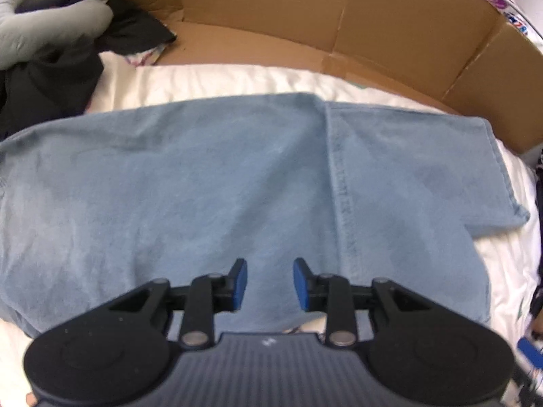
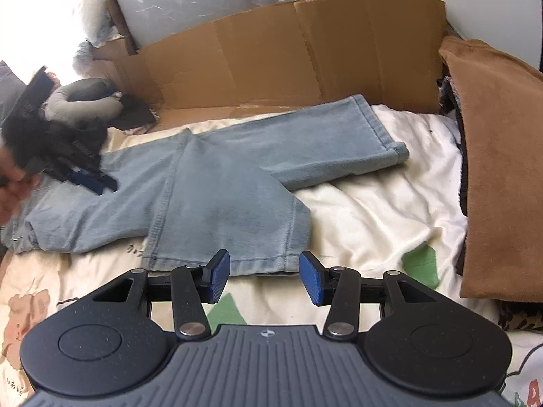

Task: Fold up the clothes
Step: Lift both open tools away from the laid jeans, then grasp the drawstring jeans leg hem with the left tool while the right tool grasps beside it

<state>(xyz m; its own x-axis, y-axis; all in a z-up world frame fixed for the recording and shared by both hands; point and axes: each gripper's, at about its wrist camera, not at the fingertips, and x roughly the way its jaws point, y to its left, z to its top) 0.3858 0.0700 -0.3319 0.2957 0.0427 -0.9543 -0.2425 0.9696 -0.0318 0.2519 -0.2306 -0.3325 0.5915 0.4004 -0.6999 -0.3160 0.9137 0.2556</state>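
Observation:
Light blue jeans (image 2: 217, 183) lie on the white bed sheet (image 2: 366, 210), one leg reaching to the far right, the other folded toward me. In the left wrist view the jeans (image 1: 210, 183) fill the middle. My left gripper (image 1: 270, 285) hovers open just above the denim, nothing between its blue pads. It also shows as a dark blur in the right wrist view, the left gripper (image 2: 91, 178) over the waist end. My right gripper (image 2: 264, 278) stands open at the near hem of the folded leg, holding nothing.
Brown cardboard (image 2: 288, 57) walls off the far side of the bed. A grey neck pillow (image 1: 44, 30) and dark clothes (image 1: 44, 81) pile at the far left. A brown folded fabric (image 2: 502, 176) stands at the right. A person's hand (image 2: 10, 183) is at the left edge.

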